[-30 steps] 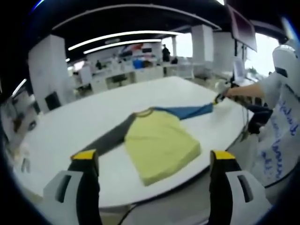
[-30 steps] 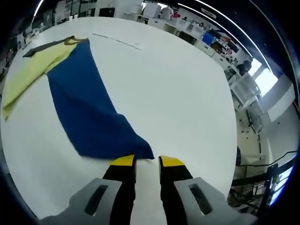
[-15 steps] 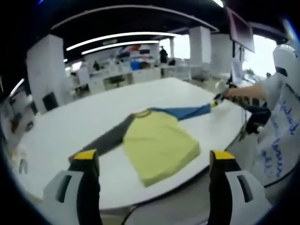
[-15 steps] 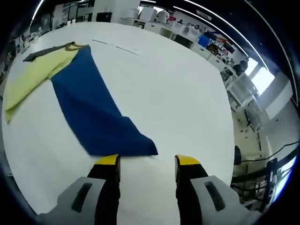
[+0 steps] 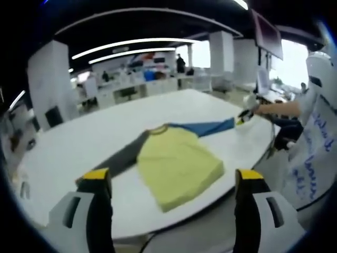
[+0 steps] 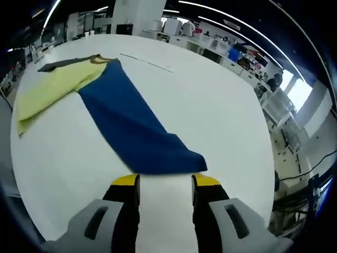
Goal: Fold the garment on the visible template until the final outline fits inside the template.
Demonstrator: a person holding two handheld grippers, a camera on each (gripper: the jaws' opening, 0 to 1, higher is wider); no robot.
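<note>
Shirt (image 5: 176, 166): lies flat on a white table (image 5: 79, 142), yellow body toward the near edge, grey sleeve (image 5: 118, 161) out to one side, blue sleeve (image 6: 134, 132) stretched out to the other.
Template: no outline can be made out on the tabletop, so the target shape cannot be told.
Left gripper (image 5: 171, 182): jaws wide apart, holding nothing, held back off the table edge and facing the yellow body.
Right gripper (image 6: 164, 182): jaws apart with the blue cuff (image 6: 181, 161) lying just ahead of the yellow tips; nothing is clamped.
Step in hand: likely taking the blue cuff to fold that sleeve in over the body.
Doing it well: bite the cuff edge squarely through both layers, lift only a little, carry it straight across the yellow panel and lay it flat without dragging the body.
Risk: a shallow bite may let the cuff slip.
</note>
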